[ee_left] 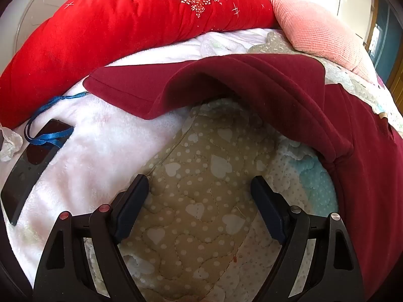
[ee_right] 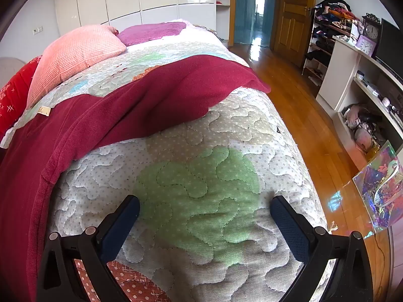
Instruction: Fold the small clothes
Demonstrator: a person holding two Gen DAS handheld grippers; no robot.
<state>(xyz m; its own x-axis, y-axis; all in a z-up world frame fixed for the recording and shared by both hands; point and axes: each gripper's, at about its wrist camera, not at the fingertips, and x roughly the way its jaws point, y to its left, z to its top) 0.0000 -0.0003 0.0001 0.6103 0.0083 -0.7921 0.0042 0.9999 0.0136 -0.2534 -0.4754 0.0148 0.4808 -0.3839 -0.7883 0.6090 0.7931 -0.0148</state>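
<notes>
Maroon garment (ee_left: 289,93) is lying across the bed (ee_right: 201,176), partly folded. Left gripper (ee_left: 200,188) and right gripper (ee_right: 205,209) are hovering, jaws apart, holding nothing.

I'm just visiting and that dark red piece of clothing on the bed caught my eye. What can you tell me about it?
The dark red garment is soft, fleecy-looking knit with stitched hems. It lies spread across the patchwork quilt, unfolded. One part is draped over itself with its edge lifted; another stretches toward the bed's edge by the wooden floor. A small pale tag shows near one edge. Neither gripper touches it; both are open above bare quilt.
</notes>
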